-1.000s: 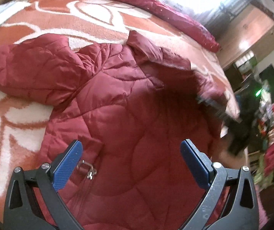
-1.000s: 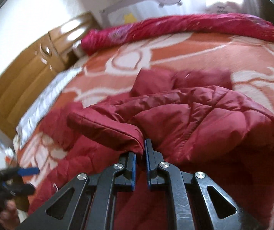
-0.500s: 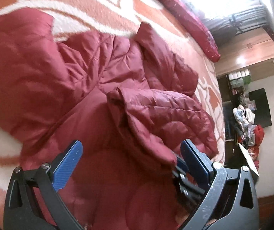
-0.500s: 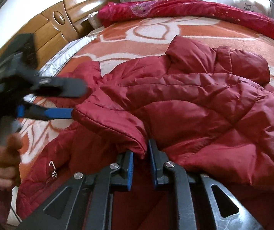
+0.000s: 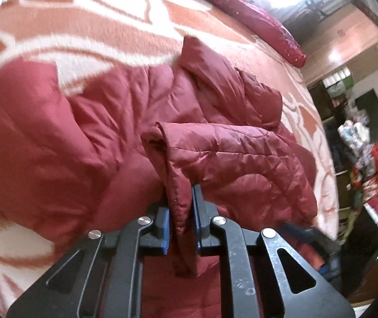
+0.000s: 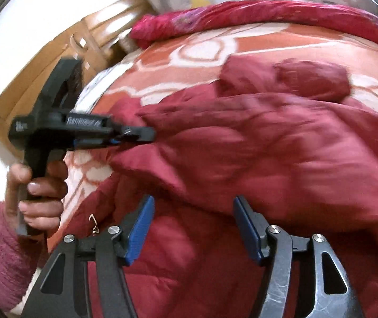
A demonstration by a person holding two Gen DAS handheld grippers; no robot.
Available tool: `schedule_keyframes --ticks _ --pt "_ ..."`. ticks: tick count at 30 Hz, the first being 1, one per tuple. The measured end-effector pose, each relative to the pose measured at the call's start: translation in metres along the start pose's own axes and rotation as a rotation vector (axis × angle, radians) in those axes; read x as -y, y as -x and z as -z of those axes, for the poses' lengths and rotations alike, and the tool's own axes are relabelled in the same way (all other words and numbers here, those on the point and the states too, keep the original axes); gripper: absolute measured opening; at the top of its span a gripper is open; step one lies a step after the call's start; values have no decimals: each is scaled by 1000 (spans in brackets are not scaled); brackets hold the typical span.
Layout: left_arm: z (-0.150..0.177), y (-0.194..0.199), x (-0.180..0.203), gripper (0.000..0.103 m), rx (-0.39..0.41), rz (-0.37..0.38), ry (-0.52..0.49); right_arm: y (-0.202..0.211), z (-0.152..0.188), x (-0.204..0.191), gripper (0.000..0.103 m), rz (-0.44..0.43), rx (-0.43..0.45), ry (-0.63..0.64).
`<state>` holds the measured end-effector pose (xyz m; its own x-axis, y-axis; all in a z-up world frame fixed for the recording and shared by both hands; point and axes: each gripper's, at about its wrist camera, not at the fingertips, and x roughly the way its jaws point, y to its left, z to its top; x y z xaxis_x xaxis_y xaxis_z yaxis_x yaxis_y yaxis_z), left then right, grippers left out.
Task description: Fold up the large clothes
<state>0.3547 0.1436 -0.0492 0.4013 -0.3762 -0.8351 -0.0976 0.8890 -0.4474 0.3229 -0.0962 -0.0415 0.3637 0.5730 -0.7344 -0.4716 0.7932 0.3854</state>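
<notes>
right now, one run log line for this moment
step: sleeve handover | left gripper: just closed on jacket sleeve cuff | right gripper: just opened, empty | jacket: on bed

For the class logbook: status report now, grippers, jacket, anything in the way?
Left gripper just closed on sleeve cuff. Right gripper just opened, nothing between pads. Red jacket on bed, sleeve folded over. No obstruction seen.

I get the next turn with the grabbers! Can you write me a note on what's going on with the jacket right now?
Left gripper: just closed, shut on the sleeve cuff.
Right gripper: just opened, holds nothing, hovers over the jacket.
The jacket lies spread on the bed blanket, collar toward the far side.
Done: one sleeve is folded across the body.
Left: the other sleeve is still spread out, and the body is unfolded.
</notes>
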Motion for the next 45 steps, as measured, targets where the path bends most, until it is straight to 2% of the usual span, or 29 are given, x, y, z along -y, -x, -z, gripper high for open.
schedule_keyframes --ticks 3,6,8,11,14,17,19,21,22,23,25,28,31,32,35,37,41,45 --pt "-5 9 5 11 37 -86 -78 31 -2 34 64 37 96 -108" --pt "-5 15 12 11 79 -162 -165 45 -6 63 65 95 146 -172" --pt "-2 9 21 11 108 -274 -257 43 -7 86 65 135 136 -224" --pt "4 -9 26 13 102 -390 -339 31 -2 108 65 149 88 -271" --pt "10 -22 24 25 94 -474 -362 12 6 117 66 142 24 -282" --pt "13 -2 14 32 142 -476 -278 4 12 118 66 167 16 -270" --pt "15 20 7 32 186 -426 -194 2 12 118 67 179 14 -258" --pt "21 44 6 32 237 -318 -140 2 12 117 67 187 15 -249" --pt "23 52 9 32 253 -238 -125 2 13 116 67 191 16 -246" --pt "24 52 13 32 239 -158 -123 1 13 115 68 197 16 -240" --pt "23 43 22 32 192 -66 -129 -1 11 112 68 209 17 -229" --pt "22 10 39 32 142 -114 -179 -2 11 110 68 226 18 -214" --pt "26 -36 37 32 53 -236 -201 6 7 99 66 287 13 -179" --pt "27 -43 35 33 50 -246 -203 12 5 92 66 303 31 -157" --pt "34 -46 29 33 70 -242 -199 20 -3 72 66 336 70 -71" --pt "34 -46 30 33 72 -249 -200 14 -8 64 66 340 56 -33" --pt "38 -49 30 33 74 -254 -207 -23 -6 77 67 362 -65 -66" --pt "41 -53 28 33 88 -259 -226 -32 0 86 69 355 -63 -84"
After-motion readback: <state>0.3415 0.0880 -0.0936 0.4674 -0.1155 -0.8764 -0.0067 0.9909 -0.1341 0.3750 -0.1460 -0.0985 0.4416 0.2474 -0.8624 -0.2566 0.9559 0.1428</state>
